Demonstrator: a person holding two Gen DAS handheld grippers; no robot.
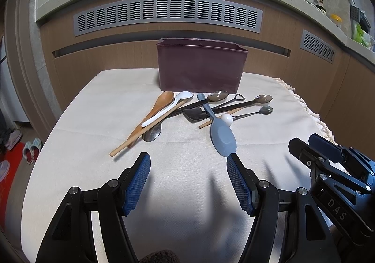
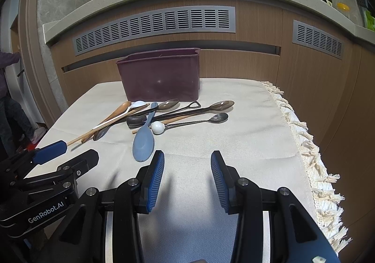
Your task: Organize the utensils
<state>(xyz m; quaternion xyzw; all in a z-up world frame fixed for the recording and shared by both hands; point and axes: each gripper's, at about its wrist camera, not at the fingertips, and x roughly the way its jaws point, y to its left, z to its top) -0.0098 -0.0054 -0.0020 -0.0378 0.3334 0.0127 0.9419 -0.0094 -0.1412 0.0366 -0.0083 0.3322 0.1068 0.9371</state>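
The left gripper (image 1: 188, 164) has its blue pads (image 1: 137, 185) spread wide w/ nothing between them, low over the white cloth (image 1: 82, 145). The right gripper (image 2: 187, 162) is also spread apart & empty, pads (image 2: 154, 181) just short of the blue-grey rice paddle (image 2: 143, 143). All places below are told from the dark red box (image 1: 199, 66), which stands at the far side of the cloth. The utensil pile lies just in front of the box, nearer the grippers. The paddle's handle points toward the box; its wide end is the part closest to the fingers. In front of the box's left end lie a wooden spoon (image 1: 155, 110), a white spoon (image 1: 167, 109) on top of it, & a long chopstick (image 1: 145, 131) crossing under. In front of the box's right end lie dark clear spoons (image 1: 263, 98), a small metal spoon (image 1: 266, 109) w/ a white ball end (image 1: 226, 118), & a flat dark scoop (image 1: 194, 115). Behind the box are wood cabinets w/ grey vents (image 1: 167, 14).
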